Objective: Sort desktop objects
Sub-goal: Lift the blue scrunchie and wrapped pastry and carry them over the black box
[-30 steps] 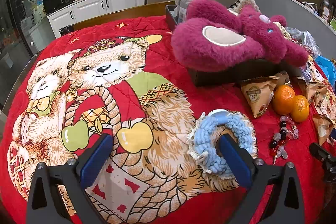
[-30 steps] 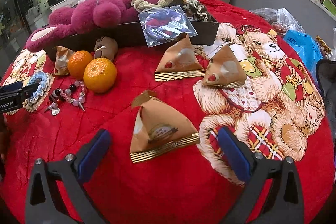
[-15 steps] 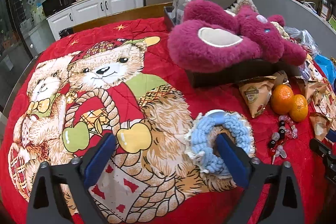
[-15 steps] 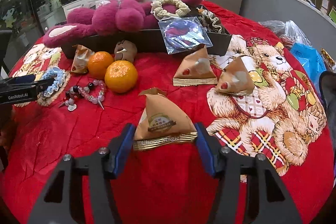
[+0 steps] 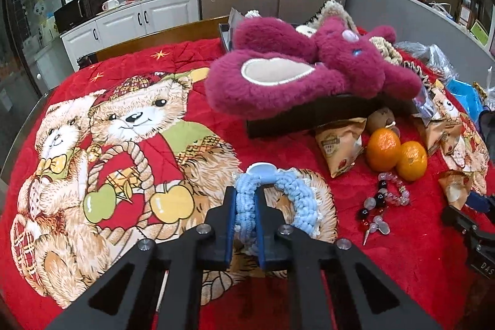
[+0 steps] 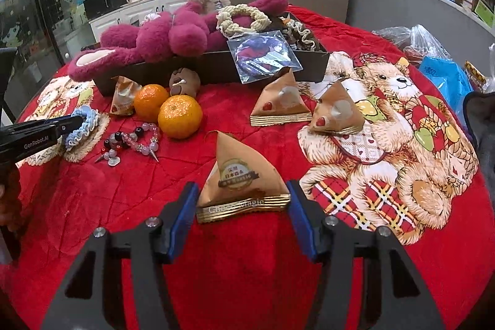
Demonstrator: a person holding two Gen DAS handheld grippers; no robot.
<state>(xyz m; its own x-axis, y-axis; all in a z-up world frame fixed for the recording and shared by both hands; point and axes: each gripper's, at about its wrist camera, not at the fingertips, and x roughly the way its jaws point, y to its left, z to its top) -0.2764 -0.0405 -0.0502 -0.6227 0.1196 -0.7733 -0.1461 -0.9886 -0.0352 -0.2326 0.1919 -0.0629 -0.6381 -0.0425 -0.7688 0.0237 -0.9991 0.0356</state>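
Left gripper (image 5: 245, 200) just closed, pads clamped on near side of blue crocheted ring (image 5: 278, 200), lying on red bear-print quilt (image 5: 92, 76) at 6 o'clock of plum plush toy (image 5: 309, 76).
Bead bracelet (image 5: 383, 200) at 3 o'clock of ring; two oranges (image 5: 396, 156) at 12 o'clock of bracelet.
Right gripper (image 6: 243, 203) half closed, pads pressing base edges of tan triangular snack packet (image 6: 241, 175), at 5 o'clock of oranges.

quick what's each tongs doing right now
left tongs: just closed on the blue scrunchie
right tongs: closed on the snack packet
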